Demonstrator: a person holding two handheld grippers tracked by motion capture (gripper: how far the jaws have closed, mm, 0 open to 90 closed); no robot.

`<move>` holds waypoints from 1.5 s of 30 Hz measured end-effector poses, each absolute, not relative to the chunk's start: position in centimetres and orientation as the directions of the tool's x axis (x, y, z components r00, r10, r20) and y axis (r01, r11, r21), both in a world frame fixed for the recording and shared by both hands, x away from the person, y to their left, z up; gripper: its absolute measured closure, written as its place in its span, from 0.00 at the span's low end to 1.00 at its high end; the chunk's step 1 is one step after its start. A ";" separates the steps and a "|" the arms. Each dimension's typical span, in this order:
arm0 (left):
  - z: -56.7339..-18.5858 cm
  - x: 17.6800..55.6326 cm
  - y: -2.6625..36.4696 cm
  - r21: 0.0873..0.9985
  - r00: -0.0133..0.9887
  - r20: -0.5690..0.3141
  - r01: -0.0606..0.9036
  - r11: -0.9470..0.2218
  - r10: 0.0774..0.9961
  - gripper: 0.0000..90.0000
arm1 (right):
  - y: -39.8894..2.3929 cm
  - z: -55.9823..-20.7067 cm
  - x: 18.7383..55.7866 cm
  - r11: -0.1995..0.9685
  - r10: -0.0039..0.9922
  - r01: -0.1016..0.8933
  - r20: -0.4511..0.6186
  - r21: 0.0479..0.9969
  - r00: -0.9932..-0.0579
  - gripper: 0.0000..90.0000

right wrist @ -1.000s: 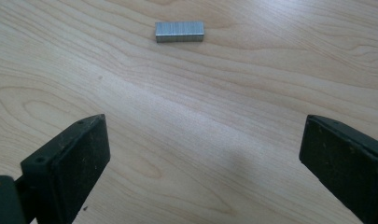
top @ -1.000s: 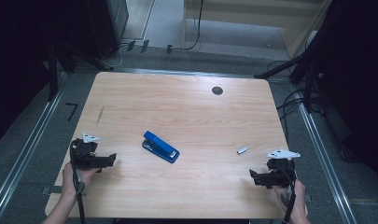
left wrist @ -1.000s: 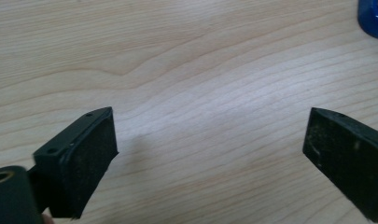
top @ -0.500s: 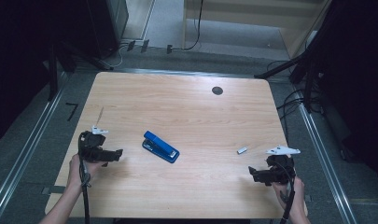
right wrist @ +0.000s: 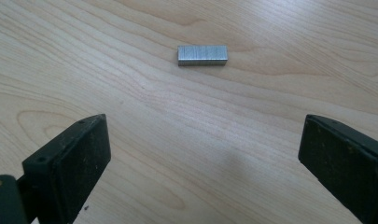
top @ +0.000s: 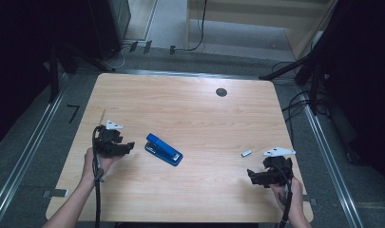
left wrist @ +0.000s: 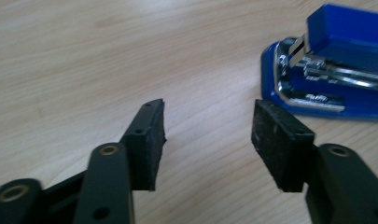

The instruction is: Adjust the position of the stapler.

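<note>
While jaws narrow, left gripper nears stapler.

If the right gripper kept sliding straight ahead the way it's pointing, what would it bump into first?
Most likely the little block of staples. It lies on the table ahead of the right gripper, roughly in line with the gap between its wide-open jaws, with bare wood in between. How far ahead is hard to judge.

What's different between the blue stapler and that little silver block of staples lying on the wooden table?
The blue stapler is far larger than the silver block of staples. The stapler is blue with shiny metal inside; the staples are plain grey metal. The stapler lies near the left gripper, beside its half-closed, empty jaws; the staples lie ahead of the wide-open right gripper. Both rest untouched on the wooden table.
</note>
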State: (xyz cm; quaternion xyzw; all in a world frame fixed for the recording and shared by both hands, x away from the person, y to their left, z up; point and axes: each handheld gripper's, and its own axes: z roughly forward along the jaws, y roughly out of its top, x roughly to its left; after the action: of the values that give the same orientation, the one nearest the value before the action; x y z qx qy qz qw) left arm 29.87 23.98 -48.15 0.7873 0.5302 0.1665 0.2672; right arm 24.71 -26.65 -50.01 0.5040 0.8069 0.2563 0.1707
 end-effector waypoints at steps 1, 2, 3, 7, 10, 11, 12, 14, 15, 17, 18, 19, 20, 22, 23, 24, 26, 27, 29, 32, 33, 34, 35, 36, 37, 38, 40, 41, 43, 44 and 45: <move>-48.1 30.0 23.8 0.598 0.395 -0.019 0.741 -0.306 0.919 0.55 | -26.7 -50.0 24.7 0.361 0.901 0.726 -0.017 0.586 -0.434 0.03; -48.1 30.2 23.6 0.602 0.401 -0.024 0.737 -0.307 0.916 0.59 | -26.7 -50.0 24.6 0.363 0.900 0.723 -0.020 0.587 -0.436 0.03; -48.2 30.4 23.4 0.608 0.404 -0.026 0.733 -0.306 0.914 0.61 | -26.7 -49.9 24.6 0.361 0.901 0.724 -0.018 0.588 -0.434 0.03; -48.3 31.0 22.7 0.616 0.425 -0.034 0.722 -0.316 0.904 0.76 | -27.0 -49.8 24.3 0.355 0.902 0.723 -0.015 0.592 -0.431 0.03; -48.3 31.4 22.3 0.628 0.432 -0.031 0.710 -0.319 0.901 0.80 | -27.2 -49.9 24.3 0.343 0.904 0.728 0.001 0.594 -0.427 0.03; -48.4 31.5 22.2 0.632 0.432 -0.030 0.707 -0.318 0.901 0.81 | -27.2 -50.0 24.3 0.338 0.905 0.730 0.007 0.594 -0.425 0.03; -48.5 31.7 22.0 0.641 0.429 -0.038 0.703 -0.308 0.902 0.81 | -27.2 -50.1 24.3 0.339 0.904 0.731 0.009 0.593 -0.427 0.03; -48.7 31.9 21.9 0.643 0.433 -0.041 0.701 -0.308 0.900 0.82 | -27.1 -50.2 24.3 0.342 0.902 0.732 0.013 0.590 -0.432 0.03; -48.8 32.0 21.8 0.642 0.434 -0.044 0.703 -0.308 0.900 0.82 | -27.1 -50.2 24.3 0.342 0.902 0.732 0.013 0.590 -0.432 0.03; -49.0 32.2 21.6 0.637 0.442 -0.049 0.704 -0.313 0.896 0.82 | -27.1 -50.3 24.3 0.353 0.897 0.728 0.010 0.588 -0.443 0.04; -49.2 32.4 21.3 0.636 0.445 -0.051 0.705 -0.315 0.894 0.82 | -27.0 -50.3 24.3 0.354 0.896 0.728 0.011 0.587 -0.444 0.04; -49.3 32.4 21.2 0.635 0.449 -0.053 0.705 -0.317 0.892 0.82 | -26.9 -50.3 24.3 0.359 0.894 0.727 0.007 0.585 -0.448 0.04; -49.5 32.5 20.9 0.632 0.458 -0.060 0.705 -0.322 0.887 0.82 | -26.9 -50.3 24.3 0.361 0.893 0.727 0.008 0.585 -0.450 0.04; -49.7 32.6 20.4 0.630 0.480 -0.068 0.700 -0.336 0.875 0.82 | -26.9 -50.3 24.3 0.362 0.892 0.725 0.008 0.587 -0.451 0.04; -49.7 32.6 20.4 0.630 0.480 -0.068 0.700 -0.336 0.875 0.83 | -26.9 -50.3 24.3 0.362 0.892 0.725 0.008 0.587 -0.451 0.04; -49.8 32.6 20.1 0.630 0.476 -0.057 0.699 -0.338 0.878 0.84 | -26.9 -50.3 24.3 0.361 0.891 0.723 0.010 0.589 -0.453 0.04; -49.9 32.7 20.0 0.626 0.473 -0.067 0.706 -0.332 0.879 0.86 | -27.0 -50.3 24.3 0.360 0.892 0.727 0.011 0.585 -0.451 0.04; -49.9 32.7 20.0 0.626 0.473 -0.067 0.706 -0.332 0.879 0.86 | -27.0 -50.3 24.3 0.360 0.892 0.727 0.011 0.585 -0.451 0.04; -50.1 32.8 19.9 0.624 0.480 -0.074 0.706 -0.335 0.874 0.89 | -27.0 -50.3 24.3 0.360 0.892 0.726 0.012 0.586 -0.452 0.04; -50.2 32.8 19.2 0.626 0.493 -0.078 0.701 -0.342 0.867 0.90 | -26.9 -50.3 24.3 0.364 0.889 0.724 0.012 0.585 -0.457 0.04; -50.2 32.8 19.0 0.629 0.498 -0.079 0.697 -0.344 0.864 0.90 | -26.9 -50.3 24.3 0.364 0.889 0.724 0.012 0.585 -0.457 0.04; -50.2 32.8 18.7 0.631 0.504 -0.079 0.693 -0.348 0.860 0.90 | -26.8 -50.3 24.3 0.365 0.890 0.725 0.011 0.584 -0.457 0.04; -50.2 32.8 18.4 0.630 0.513 -0.079 0.690 -0.355 0.855 0.90 | -26.8 -50.3 24.3 0.367 0.888 0.724 0.012 0.585 -0.460 0.04; -50.3 32.7 18.1 0.631 0.515 -0.080 0.689 -0.356 0.853 0.90 | -26.6 -50.3 24.3 0.369 0.886 0.723 0.013 0.584 -0.463 0.04; -50.3 32.7 17.8 0.632 0.523 -0.081 0.685 -0.362 0.849 0.90 | -26.6 -50.3 24.3 0.369 0.886 0.723 0.013 0.584 -0.463 0.04; -50.3 32.6 17.5 0.632 0.528 -0.083 0.684 -0.365 0.845 0.90 | -26.5 -50.2 24.3 0.367 0.887 0.725 0.015 0.583 -0.461 0.04; -50.3 32.5 17.0 0.631 0.541 -0.089 0.680 -0.373 0.837 0.90 | -26.5 -50.3 24.3 0.370 0.884 0.723 0.018 0.583 -0.467 0.04; -50.3 32.5 16.8 0.629 0.549 -0.091 0.679 -0.379 0.831 0.90 | -26.4 -50.3 24.3 0.373 0.882 0.721 0.018 0.584 -0.471 0.04; -50.3 32.3 16.2 0.626 0.560 -0.099 0.677 -0.386 0.823 0.90 | -26.3 -50.3 24.2 0.377 0.879 0.721 0.020 0.581 -0.476 0.04; -50.3 32.1 15.6 0.623 0.580 -0.097 0.669 -0.405 0.809 0.90 | -26.2 -50.4 24.2 0.384 0.875 0.718 0.019 0.581 -0.483 0.04; -50.3 32.1 15.6 0.623 0.580 -0.097 0.669 -0.405 0.809 0.90 | -26.2 -50.4 24.2 0.384 0.875 0.718 0.019 0.581 -0.483 0.04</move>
State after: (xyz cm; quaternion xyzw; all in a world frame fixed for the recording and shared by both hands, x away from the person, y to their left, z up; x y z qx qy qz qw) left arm 32.12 15.63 -50.34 0.8307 0.4449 0.1108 0.3158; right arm 24.22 -26.25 -50.38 0.4867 0.8186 0.2671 0.1472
